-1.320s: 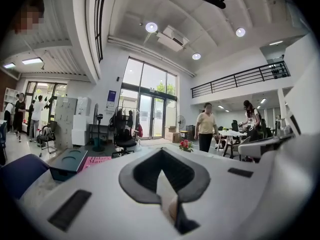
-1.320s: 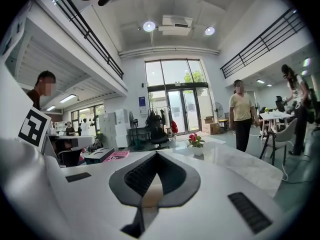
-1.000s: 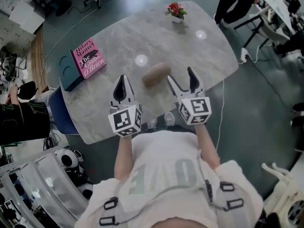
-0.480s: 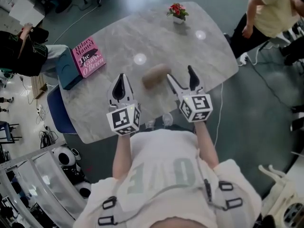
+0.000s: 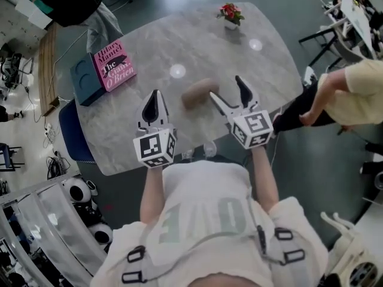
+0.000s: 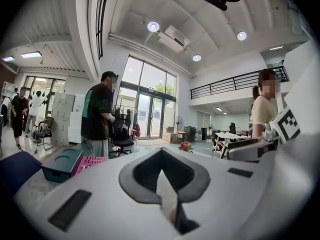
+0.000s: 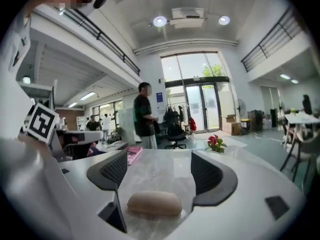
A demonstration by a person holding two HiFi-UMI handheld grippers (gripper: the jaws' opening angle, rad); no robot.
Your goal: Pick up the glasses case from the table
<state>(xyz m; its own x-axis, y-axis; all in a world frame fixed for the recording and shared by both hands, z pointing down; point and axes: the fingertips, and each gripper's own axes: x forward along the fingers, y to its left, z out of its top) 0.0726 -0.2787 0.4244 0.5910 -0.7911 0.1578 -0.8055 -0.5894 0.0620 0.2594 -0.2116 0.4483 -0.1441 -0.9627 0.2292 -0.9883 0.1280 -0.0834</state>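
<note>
The tan oval glasses case (image 5: 200, 92) lies on the marbled grey table (image 5: 257, 70), near its front middle. My right gripper (image 5: 227, 90) hovers just right of the case, jaws wide open, the left finger's tip close beside it. In the right gripper view the case (image 7: 154, 204) lies low between the open pads (image 7: 116, 170), which do not touch it. My left gripper (image 5: 154, 95) hangs over the table to the left of the case, shut and empty. In the left gripper view, the left gripper (image 6: 161, 170) shows its pads meeting in a point.
A pink book (image 5: 112, 72) lies on a teal box (image 5: 85, 88) at the table's left end. A small pot of red flowers (image 5: 230, 14) stands at the far edge. A person in a yellow top (image 5: 353, 94) walks just off the table's right corner.
My right gripper has turned a little and shifted slightly toward the case, its jaws a bit wider. The left gripper and the case are as before. The person in yellow has walked round to the right.
</note>
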